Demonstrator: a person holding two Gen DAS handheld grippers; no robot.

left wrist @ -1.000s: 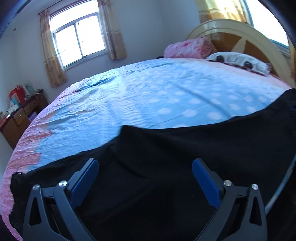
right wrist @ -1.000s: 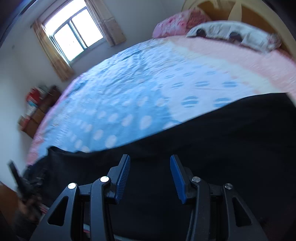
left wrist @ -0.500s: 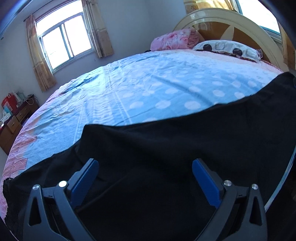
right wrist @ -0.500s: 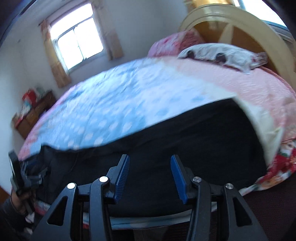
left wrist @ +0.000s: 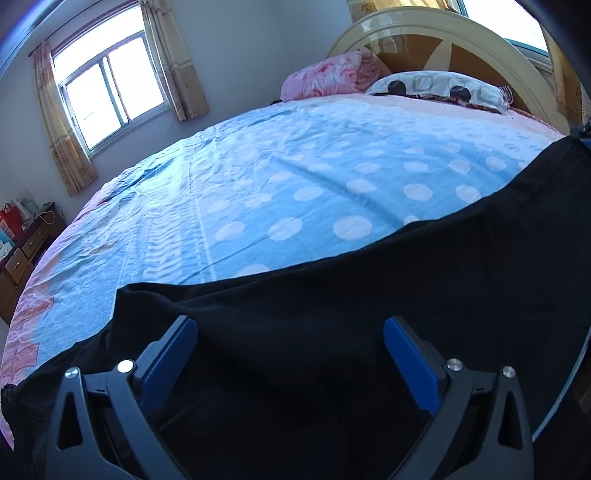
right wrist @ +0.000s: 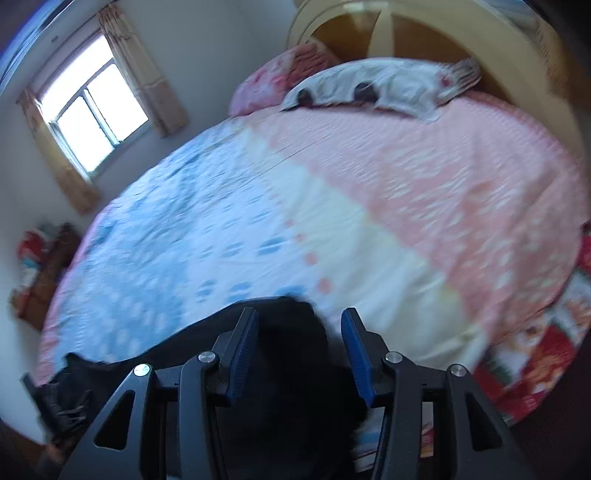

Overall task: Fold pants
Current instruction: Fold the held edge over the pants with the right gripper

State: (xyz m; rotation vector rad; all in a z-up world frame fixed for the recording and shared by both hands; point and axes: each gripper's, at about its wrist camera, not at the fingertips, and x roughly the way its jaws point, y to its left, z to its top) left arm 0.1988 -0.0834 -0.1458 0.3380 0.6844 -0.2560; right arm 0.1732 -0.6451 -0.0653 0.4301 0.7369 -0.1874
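Note:
Black pants (left wrist: pixel 332 332) lie spread along the near edge of the bed, over a blue sheet with white dots (left wrist: pixel 295 184). My left gripper (left wrist: pixel 290 325) hangs just above the dark cloth, open wide, nothing between its blue pads (left wrist: pixel 166 362). In the blurred right wrist view, one end of the pants (right wrist: pixel 291 332) shows at the bottom, where the sheet turns cream and pink. My right gripper (right wrist: pixel 300 315) is over that end, jaws half apart; the pads (right wrist: pixel 242 350) do not press on the cloth.
A spotted white pillow (left wrist: pixel 439 88) and a pink folded blanket (left wrist: pixel 328 75) lie by the cream headboard (left wrist: pixel 443 33). A window (left wrist: pixel 110 96) is at the back left, a wooden cabinet (left wrist: pixel 22 251) at far left. The bed's right edge (right wrist: pixel 535 369) drops away.
My right gripper has swept to the right along the pants to their end by the pink part of the sheet. The left gripper has also shifted right over the cloth. Neither jaw width has changed.

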